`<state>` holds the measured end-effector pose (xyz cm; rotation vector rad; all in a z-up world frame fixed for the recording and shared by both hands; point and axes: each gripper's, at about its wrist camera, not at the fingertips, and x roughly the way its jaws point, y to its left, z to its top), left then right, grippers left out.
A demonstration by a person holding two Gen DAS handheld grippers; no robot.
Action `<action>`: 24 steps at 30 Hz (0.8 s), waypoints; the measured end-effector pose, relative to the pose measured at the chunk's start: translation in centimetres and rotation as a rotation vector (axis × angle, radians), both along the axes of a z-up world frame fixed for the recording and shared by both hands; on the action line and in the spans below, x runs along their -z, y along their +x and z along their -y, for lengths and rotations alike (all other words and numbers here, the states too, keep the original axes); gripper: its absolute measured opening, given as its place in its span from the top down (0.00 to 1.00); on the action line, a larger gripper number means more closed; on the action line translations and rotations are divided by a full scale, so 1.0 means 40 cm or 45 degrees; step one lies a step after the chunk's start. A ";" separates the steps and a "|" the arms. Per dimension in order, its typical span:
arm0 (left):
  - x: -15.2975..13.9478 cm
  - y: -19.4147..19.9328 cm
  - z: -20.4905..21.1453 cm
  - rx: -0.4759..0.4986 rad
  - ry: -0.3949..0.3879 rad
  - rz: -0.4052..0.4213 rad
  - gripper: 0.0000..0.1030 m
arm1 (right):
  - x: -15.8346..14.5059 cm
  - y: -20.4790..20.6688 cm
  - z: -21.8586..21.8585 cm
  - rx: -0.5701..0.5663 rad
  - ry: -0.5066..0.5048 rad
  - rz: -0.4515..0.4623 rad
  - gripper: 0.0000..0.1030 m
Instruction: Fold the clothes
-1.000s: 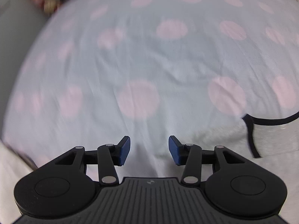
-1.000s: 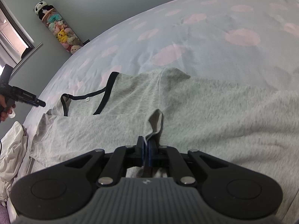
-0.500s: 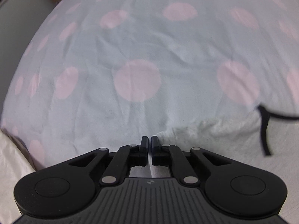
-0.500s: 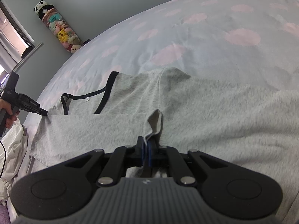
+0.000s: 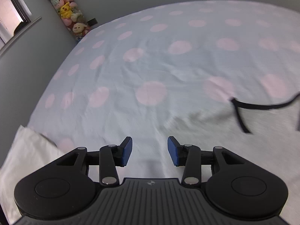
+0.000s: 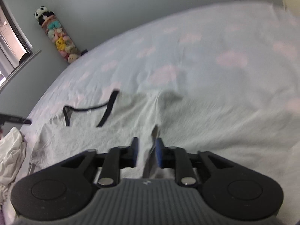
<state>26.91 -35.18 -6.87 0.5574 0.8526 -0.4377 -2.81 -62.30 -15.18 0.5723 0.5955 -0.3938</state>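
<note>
A grey garment (image 6: 196,131) with a black neckline trim (image 6: 106,110) lies spread on the polka-dot bed sheet (image 6: 206,65). My right gripper (image 6: 146,152) hovers just above it and its jaws are opening. A raised fold of the grey cloth (image 6: 152,140) still stands between the pads, loose and near the right one. In the left wrist view the garment (image 5: 206,131) and its black trim (image 5: 241,116) lie to the right. My left gripper (image 5: 150,151) is opening with nothing between its blue pads, above the garment's left edge. It also shows as a dark tip, the left gripper (image 6: 16,120).
A crumpled white cloth (image 6: 11,155) lies at the bed's near left corner, also seen as the white cloth (image 5: 28,159). A tall column of plush toys (image 5: 65,13) stands against the grey wall beside a window (image 5: 11,18). The sheet (image 5: 150,65) stretches far beyond the garment.
The left gripper shut at the garment's edge, then opened and drew back and up. The right gripper let go of the pinched fold and rose a little.
</note>
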 end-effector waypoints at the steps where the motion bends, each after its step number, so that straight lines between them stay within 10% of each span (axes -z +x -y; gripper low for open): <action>1: -0.005 -0.025 -0.011 0.015 -0.023 -0.006 0.61 | -0.015 -0.015 -0.004 0.012 -0.038 0.009 0.68; 5: -0.009 -0.131 -0.045 0.086 -0.084 -0.042 0.61 | -0.070 -0.086 -0.019 0.064 -0.228 0.022 0.66; 8: -0.015 -0.203 -0.068 0.133 -0.147 -0.061 0.61 | -0.103 -0.137 -0.027 0.105 -0.334 -0.016 0.46; 24: -0.003 -0.371 -0.174 0.142 -0.280 -0.179 0.57 | 0.030 -0.234 -0.113 0.079 -0.520 -0.427 0.55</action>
